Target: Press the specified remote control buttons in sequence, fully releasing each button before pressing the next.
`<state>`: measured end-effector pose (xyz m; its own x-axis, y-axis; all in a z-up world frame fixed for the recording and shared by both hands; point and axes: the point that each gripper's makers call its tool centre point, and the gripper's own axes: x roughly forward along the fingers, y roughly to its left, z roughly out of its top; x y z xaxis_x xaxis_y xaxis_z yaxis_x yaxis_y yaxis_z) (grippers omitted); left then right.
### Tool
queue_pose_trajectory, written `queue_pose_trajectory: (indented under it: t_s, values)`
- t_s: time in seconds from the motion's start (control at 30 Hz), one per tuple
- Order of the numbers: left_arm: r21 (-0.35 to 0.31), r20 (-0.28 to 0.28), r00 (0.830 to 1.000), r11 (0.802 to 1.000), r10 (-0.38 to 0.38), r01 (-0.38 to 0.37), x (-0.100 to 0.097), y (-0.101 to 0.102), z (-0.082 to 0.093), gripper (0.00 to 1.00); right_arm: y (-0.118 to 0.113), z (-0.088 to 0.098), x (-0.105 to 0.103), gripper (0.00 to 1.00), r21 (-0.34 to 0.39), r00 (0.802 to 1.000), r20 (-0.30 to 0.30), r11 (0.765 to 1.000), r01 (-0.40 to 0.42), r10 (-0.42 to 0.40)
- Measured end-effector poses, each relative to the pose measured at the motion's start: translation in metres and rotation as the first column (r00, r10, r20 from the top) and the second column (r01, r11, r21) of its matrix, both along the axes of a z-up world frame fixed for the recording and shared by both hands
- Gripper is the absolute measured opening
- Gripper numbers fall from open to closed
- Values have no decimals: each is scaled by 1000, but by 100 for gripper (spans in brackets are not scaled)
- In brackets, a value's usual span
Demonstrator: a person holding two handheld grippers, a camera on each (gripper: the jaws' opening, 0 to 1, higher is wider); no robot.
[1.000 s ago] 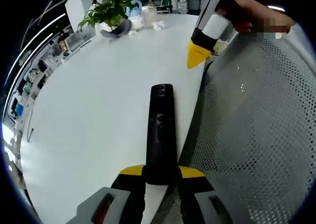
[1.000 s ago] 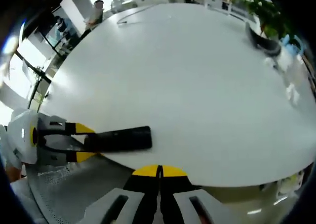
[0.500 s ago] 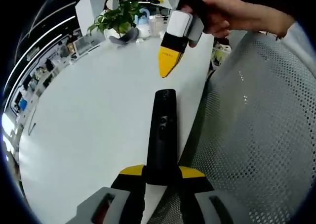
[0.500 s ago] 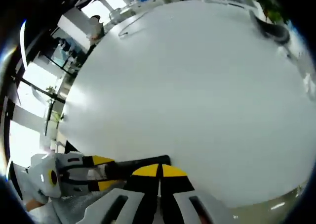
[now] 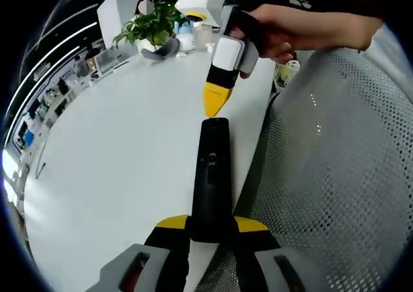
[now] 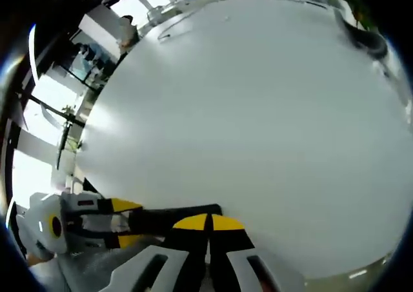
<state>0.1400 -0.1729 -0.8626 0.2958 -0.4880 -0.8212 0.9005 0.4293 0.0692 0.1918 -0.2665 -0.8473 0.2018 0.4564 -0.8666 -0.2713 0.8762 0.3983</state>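
The left gripper [image 5: 210,225] pinches the near end of a black remote control [image 5: 211,169] at lower centre. The right gripper [image 5: 215,105], jaws pressed together, points at the remote's far end over the white table [image 5: 116,150].

no legible text, labels or numbers

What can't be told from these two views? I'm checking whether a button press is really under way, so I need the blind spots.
- Contact: in the left gripper view the right gripper tip meets the remote at its far end; touching or hovering is unclear.
- Remote's near end: hidden between the left gripper jaws.
- Button markings: too small.
- Right gripper view: its own jaws cover the remote's far end.
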Motion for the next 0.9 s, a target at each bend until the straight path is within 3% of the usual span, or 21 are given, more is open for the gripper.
queue_pose_trajectory:
  t_s: [0.27,0.37,0.43,0.77,0.9]
  values:
    - [-11,-17,1000,1000,12,-12,1,-1,0,25,-2,-3,1,0,-13,1000,5,1000,-13,13]
    - [-51,-73,993,994,90,-94,3,-2,2,25,-1,-2,-1,0,-39,999,28,998,-45,46]
    - [-60,-91,991,993,98,-104,4,-2,3,25,0,-2,-1,0,-62,996,46,995,-72,75]
    - [-73,-94,991,992,99,-106,4,-4,3,25,2,-3,-6,0,-68,994,17,992,-106,108]
    - [-58,-57,997,997,49,-52,2,-4,2,25,1,-3,-5,0,-79,994,26,991,-107,110]
